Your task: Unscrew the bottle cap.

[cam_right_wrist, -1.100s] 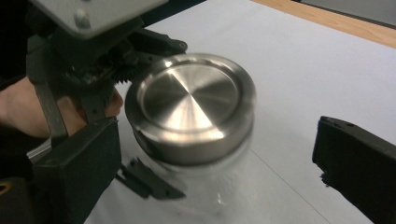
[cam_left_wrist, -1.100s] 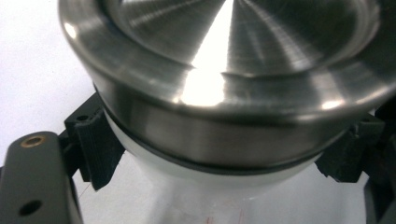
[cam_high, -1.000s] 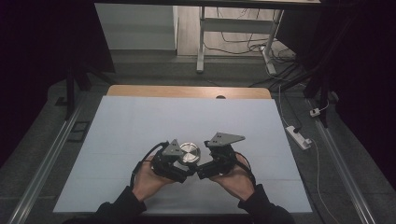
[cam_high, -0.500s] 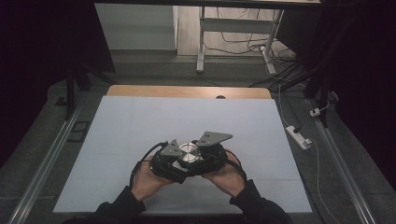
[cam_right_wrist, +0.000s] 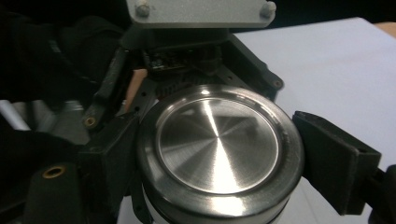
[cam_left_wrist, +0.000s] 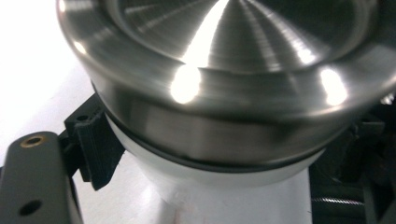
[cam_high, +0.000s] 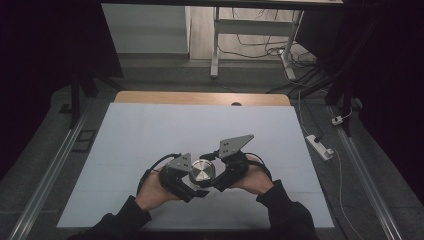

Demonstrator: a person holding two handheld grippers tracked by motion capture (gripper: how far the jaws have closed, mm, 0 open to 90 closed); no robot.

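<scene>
A white container [cam_left_wrist: 233, 198] with a round brushed-steel lid [cam_high: 202, 171] stands near the table's front middle, between both hands. My left gripper [cam_high: 191, 184] is shut on the white body just under the lid [cam_left_wrist: 219, 56], and one of its black pads [cam_left_wrist: 95, 149] presses the body's left side. My right gripper [cam_high: 218, 176] comes in from the right. In the right gripper view its two pads [cam_right_wrist: 334, 158] sit against opposite sides of the lid's [cam_right_wrist: 217, 144] rim, shut on it. The container's lower part is hidden.
The white table top [cam_high: 150, 130] lies open to the left, right and back of the hands, with a wooden strip [cam_high: 200, 97] along its far edge. A white power strip [cam_high: 320, 146] lies on the floor off the right edge.
My right gripper has moved left from beside the container and closed in on the lid. The left gripper and the container have stayed in place.
</scene>
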